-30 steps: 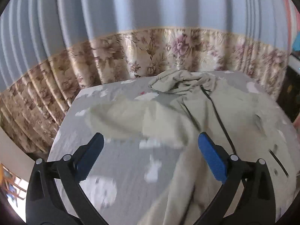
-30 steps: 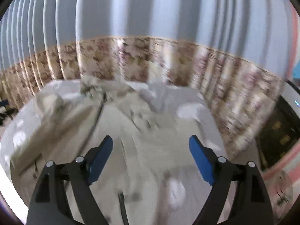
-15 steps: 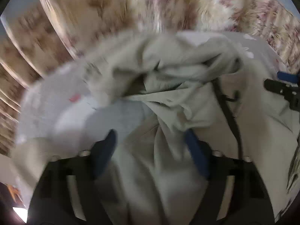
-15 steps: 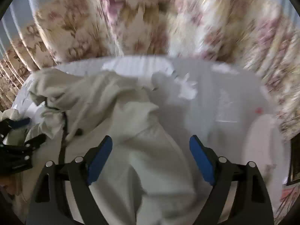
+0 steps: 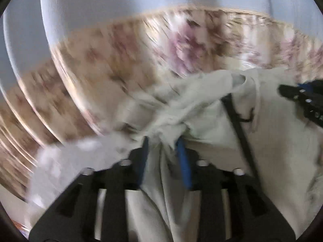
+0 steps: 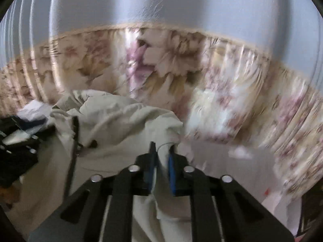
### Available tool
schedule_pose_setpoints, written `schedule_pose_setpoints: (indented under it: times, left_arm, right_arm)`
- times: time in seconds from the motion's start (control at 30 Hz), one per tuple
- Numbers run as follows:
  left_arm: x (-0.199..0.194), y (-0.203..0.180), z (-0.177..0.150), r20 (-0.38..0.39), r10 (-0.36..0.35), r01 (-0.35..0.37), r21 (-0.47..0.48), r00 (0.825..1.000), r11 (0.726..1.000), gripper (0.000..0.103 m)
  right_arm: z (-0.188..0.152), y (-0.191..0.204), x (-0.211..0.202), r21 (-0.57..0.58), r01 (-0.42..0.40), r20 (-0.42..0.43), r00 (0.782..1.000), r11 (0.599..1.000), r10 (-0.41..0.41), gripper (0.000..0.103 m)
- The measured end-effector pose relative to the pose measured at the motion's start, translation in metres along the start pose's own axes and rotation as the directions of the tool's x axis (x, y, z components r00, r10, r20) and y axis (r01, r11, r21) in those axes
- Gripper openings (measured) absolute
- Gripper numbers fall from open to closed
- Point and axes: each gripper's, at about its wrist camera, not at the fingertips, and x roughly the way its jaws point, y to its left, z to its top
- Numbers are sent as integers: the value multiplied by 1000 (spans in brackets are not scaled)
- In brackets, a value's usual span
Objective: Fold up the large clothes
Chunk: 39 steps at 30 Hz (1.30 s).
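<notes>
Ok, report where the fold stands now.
Done: no fold shows; the beige jacket lies crumpled. In hand: the left hand-held gripper and right hand-held gripper have just been closing, each with a bunch of its cloth between the pads. Left: every fold.

Motion blur smears the floral beige-and-pink pleated curtain (image 5: 181, 46) across both views' upper halves, the pale grey-green fabric garment (image 5: 278, 141) runs off the lower and right frame edges, and its bunched cloth hides the left gripper's blue pad tips (image 5: 182, 151).
</notes>
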Motion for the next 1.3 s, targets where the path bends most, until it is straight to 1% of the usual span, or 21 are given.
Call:
schedule_pose_setpoints:
  times: [0.03, 0.1, 0.13, 0.17, 0.2, 0.23, 0.3, 0.4, 0.43, 0.5, 0.6, 0.7, 0.8, 0.87, 1.0, 1.1, 1.13, 1.17, 1.23, 1.27, 1.3]
  left_arm:
    - [9, 0, 1, -20, 60, -60, 29, 998, 998, 60]
    - [14, 7, 3, -66, 74, -73, 19, 995, 997, 55]
    - [4, 16, 0, -56, 59, -60, -12, 997, 998, 57]
    - [-14, 25, -4, -33, 27, -29, -52, 999, 998, 70]
    - [-28, 28, -5, -25, 6, -8, -67, 1000, 998, 74]
    - [-48, 28, -10, -9, -23, 22, -64, 1000, 998, 77]
    - [-71, 23, -21, 5, -46, 46, -29, 999, 998, 86]
    - [-96, 22, -51, 18, 5, -5, 36, 1000, 999, 87]
    - [-98, 32, -65, -7, 44, -44, 24, 999, 999, 87]
    - [-95, 56, -83, -54, 52, -54, -33, 997, 998, 87]
    - [-86, 110, -114, -132, 160, -174, -105, 978, 979, 85]
    - [-82, 160, -141, -175, 163, -195, -180, 971, 964, 83]
    - [-68, 190, -158, -232, 200, -244, -176, 952, 954, 82]
    - [-56, 208, -171, -288, 245, -303, -180, 926, 936, 82]
    - [-49, 236, -191, -334, 247, -338, -247, 910, 908, 88]
    - [-37, 242, -199, -364, 211, -317, -260, 907, 912, 90]
    - [-31, 238, -200, -368, 183, -288, -252, 911, 924, 85]
    - [-24, 234, -201, -372, 144, -250, -253, 917, 935, 62]
    - [-21, 225, -201, -340, 87, -192, -292, 937, 937, 34]
    - [-22, 221, -198, -328, 116, -214, -281, 937, 936, 20]
    - [-24, 219, -197, -316, 124, -217, -278, 941, 936, 18]
  right_arm:
    - [1, -3, 17, 8, 12, -75, 997, 1000, -11, 51]
    - [0, -18, 15, 66, 38, -126, 992, 997, -29, 54]
    - [-2, -31, -5, 126, 2, -73, 997, 992, 7, 59]
    - [-4, -37, -18, 139, -13, -50, 999, 990, 20, 65]
    - [-7, -44, -33, 136, -5, -39, 999, 991, 11, 74]
    - [-13, -51, -49, 126, 7, -29, 1000, 992, -4, 76]
    - [-29, -67, -76, 124, 24, -27, 999, 992, -21, 77]
    - [-63, -89, -104, 146, 52, -74, 996, 988, -41, 77]
    - [-79, -95, -116, 140, 67, -87, 995, 988, -55, 77]
    - [-102, -104, -130, 132, 104, -104, 990, 986, -91, 78]
    - [-141, -118, -151, 149, 145, -149, 981, 978, -123, 78]
    - [-161, -128, -160, 179, 155, -171, 977, 972, -125, 78]
    - [-171, -131, -162, 183, 153, -180, 976, 971, -120, 78]
    - [-172, -131, -155, 176, 152, -188, 975, 973, -118, 78]
    - [-180, -146, -132, 185, 242, -244, 950, 952, -194, 78]
    - [-188, -169, -110, 248, 284, -314, 928, 926, -200, 78]
    - [-191, -176, -102, 270, 297, -335, 921, 916, -200, 78]
    - [-192, -179, -96, 280, 293, -350, 918, 914, -186, 78]
    - [-195, -182, -84, 302, 287, -373, 913, 909, -164, 77]
    - [-197, -180, -80, 325, 257, -369, 921, 910, -128, 77]
    - [-196, -178, -78, 338, 234, -365, 926, 912, -102, 65]
